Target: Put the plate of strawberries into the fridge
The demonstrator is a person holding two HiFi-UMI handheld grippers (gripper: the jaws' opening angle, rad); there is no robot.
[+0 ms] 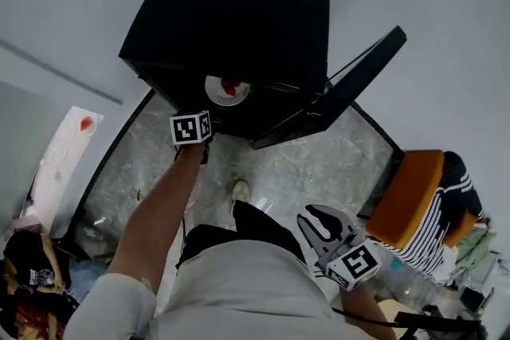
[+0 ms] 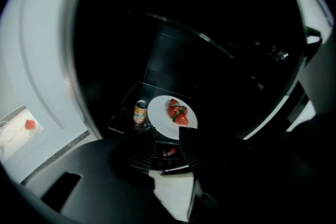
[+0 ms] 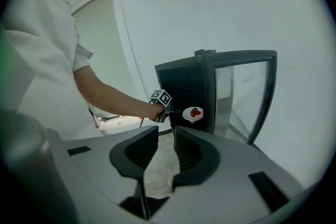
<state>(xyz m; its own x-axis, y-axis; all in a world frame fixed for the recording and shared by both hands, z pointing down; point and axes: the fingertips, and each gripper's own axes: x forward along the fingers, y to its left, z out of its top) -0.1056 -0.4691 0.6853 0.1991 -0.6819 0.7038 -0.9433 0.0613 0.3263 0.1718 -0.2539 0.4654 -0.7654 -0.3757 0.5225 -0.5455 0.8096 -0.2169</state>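
The placing step looks finished. The plate (image 2: 159,112) lies on a shelf inside the black fridge (image 1: 239,4), which stands at 12 o'clock from the person with its door (image 1: 360,77) swung open toward 2 o'clock.

The left gripper (image 2: 167,139) is in front of this shelf. Its jaws stand wide apart and hold nothing. The near edge of the plate shows between their tips, but the jaws do not press on it. The right gripper (image 3: 166,131) hangs low at the person's side, well apart from the fridge. Its jaws are a little apart, with only floor between them.

The fridge holds 2 things that I can name. The first is the white plate, with a small heap of red strawberries (image 2: 177,113) on its middle. The second is 1 drink can (image 2: 140,112), upright, just beside the plate at its 9 o'clock. A small red thing shows lower in the fridge, but I cannot tell what it is.

In my judgement, the next move is to draw the left gripper straight back without touching the plate edge. After that, one gripper must push the door shut from its outer side.
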